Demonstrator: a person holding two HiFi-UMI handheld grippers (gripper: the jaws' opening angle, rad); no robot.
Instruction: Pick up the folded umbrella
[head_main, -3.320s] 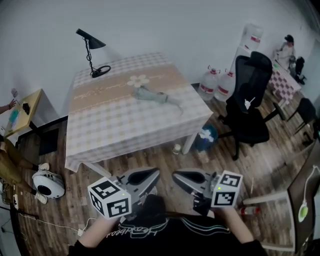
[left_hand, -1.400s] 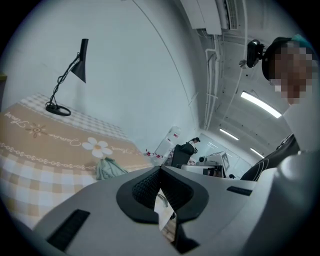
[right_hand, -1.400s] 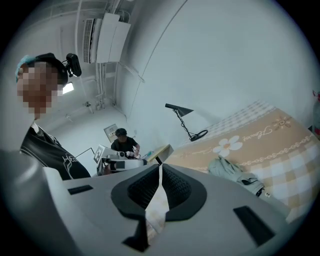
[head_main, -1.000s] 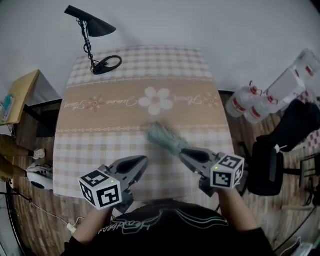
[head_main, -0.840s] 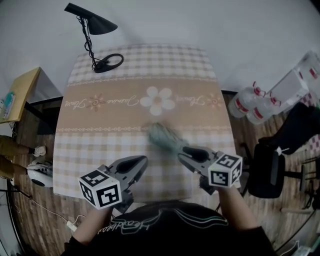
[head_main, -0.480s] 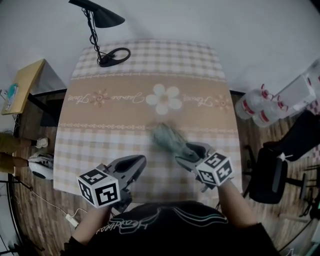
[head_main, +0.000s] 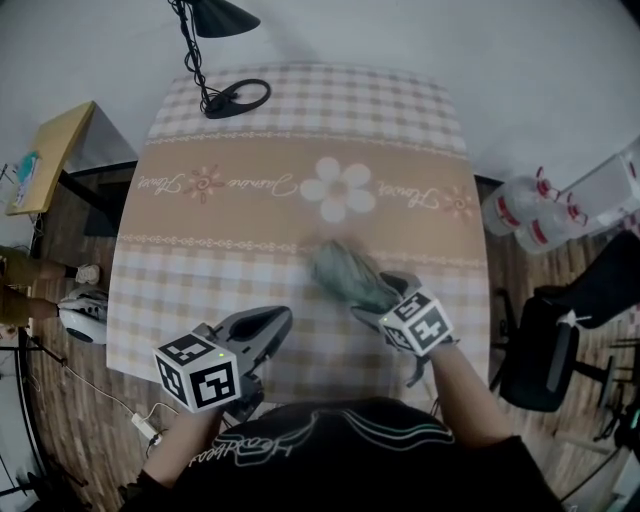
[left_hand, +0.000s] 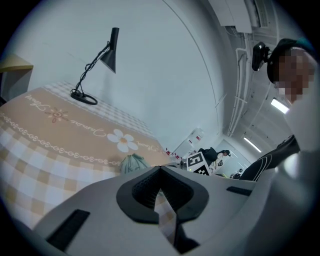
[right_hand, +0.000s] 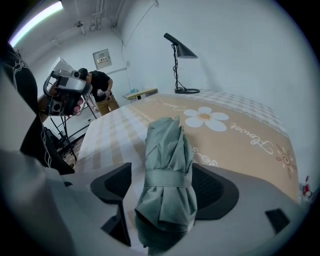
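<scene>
A second ago the right gripper (head_main: 380, 298) hung above the folded umbrella (head_main: 345, 272) with its jaws nearly together. Now it has come down and tilted steeper, and its jaws are opening. The umbrella's strapped end now lies between the two jaws, where before it was ahead of their tips.

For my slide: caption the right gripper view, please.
Right gripper, jaws opening, straddles the folded umbrella on the table.

umbrella (right_hand: 167, 165): matt grey-green cloth, creased, cloth strap. tablecloth (head_main: 250, 230): matt printed fabric, smooth. lamp (head_main: 237, 98): black, looks like painted metal, slight sheen. left gripper (left_hand: 160, 170): matt grey plastic, pads (left_hand: 145, 192) black, finely ribbed. floor (head_main: 60, 400): wood planks.
</scene>
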